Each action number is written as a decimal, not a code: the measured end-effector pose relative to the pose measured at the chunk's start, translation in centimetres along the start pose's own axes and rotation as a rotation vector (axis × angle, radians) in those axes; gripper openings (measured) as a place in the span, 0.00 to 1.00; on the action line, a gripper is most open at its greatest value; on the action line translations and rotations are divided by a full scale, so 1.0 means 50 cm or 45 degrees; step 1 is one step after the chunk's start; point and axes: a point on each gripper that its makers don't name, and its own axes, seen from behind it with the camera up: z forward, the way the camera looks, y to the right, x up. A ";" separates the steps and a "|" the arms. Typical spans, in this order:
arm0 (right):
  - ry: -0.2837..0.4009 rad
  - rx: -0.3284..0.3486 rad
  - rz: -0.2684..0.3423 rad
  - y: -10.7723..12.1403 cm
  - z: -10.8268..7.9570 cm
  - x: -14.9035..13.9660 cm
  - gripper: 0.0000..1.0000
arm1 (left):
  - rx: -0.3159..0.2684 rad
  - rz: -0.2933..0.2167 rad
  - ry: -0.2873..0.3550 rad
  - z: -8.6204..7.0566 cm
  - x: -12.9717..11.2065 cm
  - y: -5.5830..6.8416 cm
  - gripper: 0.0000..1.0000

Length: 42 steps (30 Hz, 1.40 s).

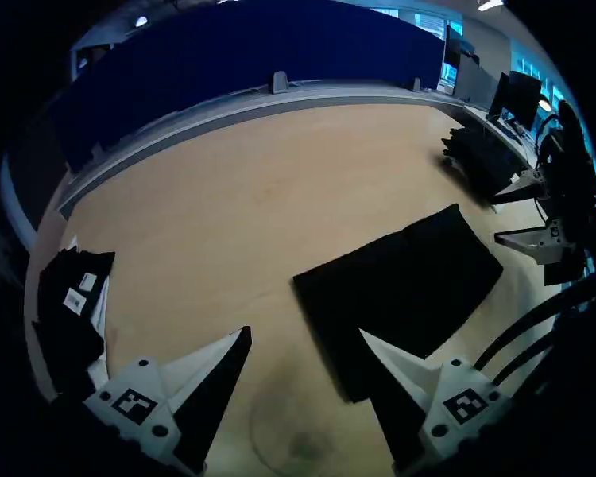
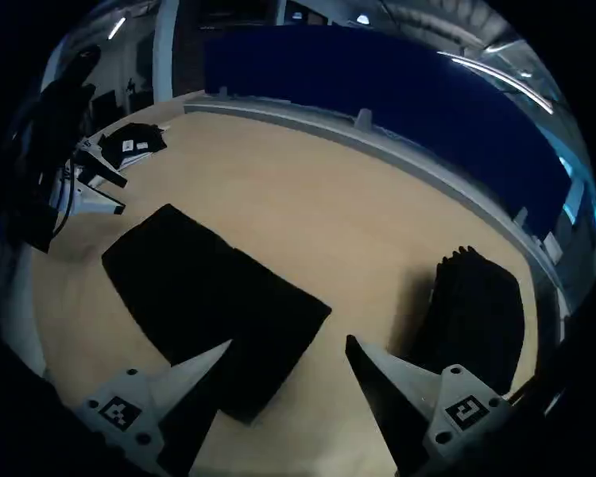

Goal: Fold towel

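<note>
A black towel (image 1: 401, 298) lies flat on the wooden table (image 1: 242, 215), folded into a rectangle with a crease across its middle. My left gripper (image 1: 306, 342) hovers open over the towel's near left corner, nothing between its fingers. In the right gripper view the same towel (image 2: 210, 306) lies left of centre, and my right gripper (image 2: 290, 346) stands open above its near right corner, holding nothing. The right gripper (image 1: 516, 215) also appears at the right edge of the left gripper view, past the towel's far end. The left gripper (image 2: 111, 191) shows far left in the right gripper view.
A stack of folded black towels (image 2: 477, 318) sits at the right; the same stack (image 1: 481, 155) appears far right in the left gripper view. A pile of dark items with white tags (image 1: 75, 306) lies at the table's left edge. A blue partition (image 1: 242, 56) backs the table.
</note>
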 end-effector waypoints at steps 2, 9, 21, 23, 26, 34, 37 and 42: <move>-0.012 0.016 0.001 -0.012 -0.007 -0.016 1.00 | 0.015 -0.017 -0.003 -0.019 -0.024 -0.002 0.90; -0.051 0.073 0.010 -0.055 -0.026 -0.063 1.00 | 0.053 -0.109 -0.020 -0.088 -0.115 0.001 0.90; -0.087 0.126 0.019 -0.090 -0.036 -0.107 1.00 | 0.094 -0.199 -0.044 -0.153 -0.211 0.003 0.90; -0.094 0.134 0.020 -0.090 -0.034 -0.113 1.00 | 0.097 -0.208 -0.042 -0.157 -0.215 0.003 0.90; -0.104 0.153 0.020 -0.093 -0.030 -0.122 1.00 | 0.104 -0.216 -0.038 -0.163 -0.219 0.001 0.90; -0.138 0.238 -0.006 -0.106 -0.022 -0.137 0.90 | 0.141 -0.239 -0.028 -0.182 -0.234 -0.011 0.90; -0.158 0.260 -0.035 -0.107 -0.021 -0.144 0.85 | 0.160 -0.256 -0.025 -0.192 -0.242 -0.017 0.90; -0.190 0.291 -0.086 -0.109 -0.020 -0.157 0.69 | 0.191 -0.294 -0.021 -0.210 -0.261 -0.029 0.90</move>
